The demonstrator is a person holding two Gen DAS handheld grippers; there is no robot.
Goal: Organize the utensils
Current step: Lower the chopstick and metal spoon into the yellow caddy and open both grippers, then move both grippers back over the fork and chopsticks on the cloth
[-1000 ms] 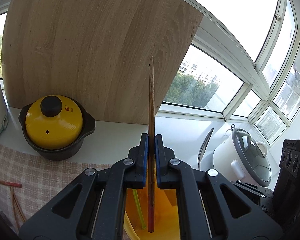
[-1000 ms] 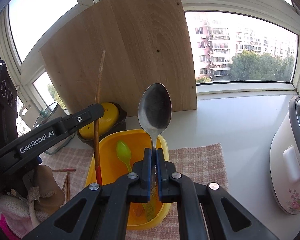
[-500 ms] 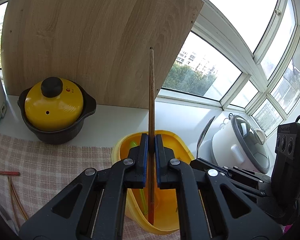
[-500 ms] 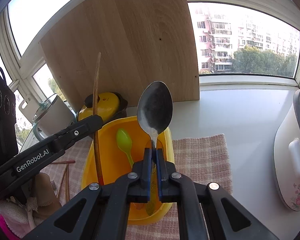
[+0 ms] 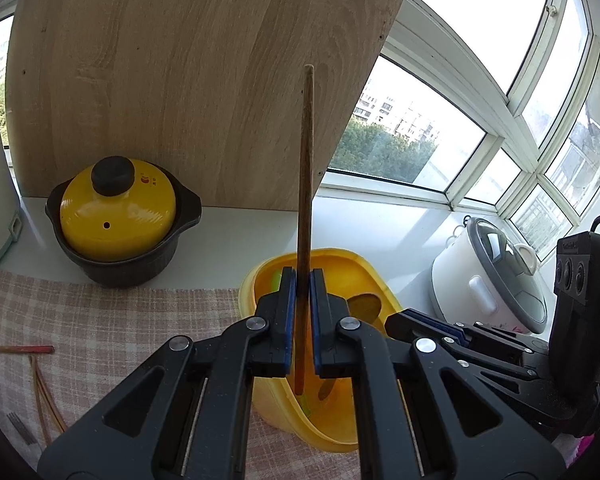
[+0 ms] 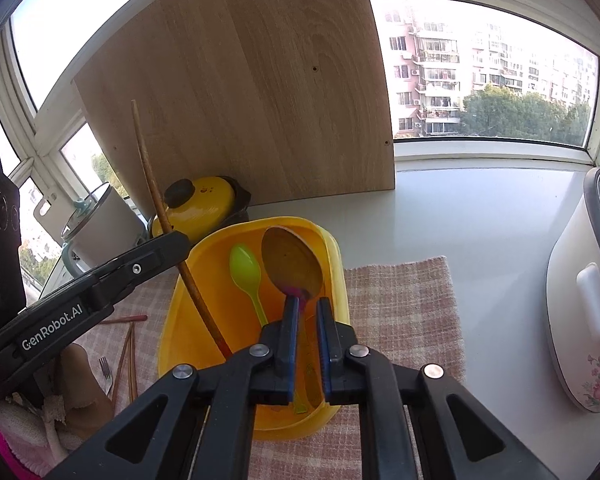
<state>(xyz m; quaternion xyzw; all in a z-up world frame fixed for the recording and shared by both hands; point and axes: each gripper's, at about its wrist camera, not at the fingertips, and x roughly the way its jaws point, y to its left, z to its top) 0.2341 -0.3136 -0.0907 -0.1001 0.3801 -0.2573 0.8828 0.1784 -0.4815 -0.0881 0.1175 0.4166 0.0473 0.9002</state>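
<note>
Two tools over yellow bin point(image 6: 334, 256): left tool point(image 5: 301, 280) clenched on upright chopstick point(image 5: 306, 184), tip inside near rim; right tool point(image 6: 304, 308) just opening, metal spoon point(image 6: 292, 264) released, lying in bin beside green spoon point(image 6: 246, 270). Bare counter point(image 6: 480, 216) right.

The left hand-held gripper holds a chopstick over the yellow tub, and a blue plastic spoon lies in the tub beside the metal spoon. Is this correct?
Not entirely. The plastic spoon in the yellow tub is green, not blue, as the right wrist view shows. The rest holds: the left hand-held gripper grips the chopstick over the tub, and the metal spoon lies beside the green one.
</note>
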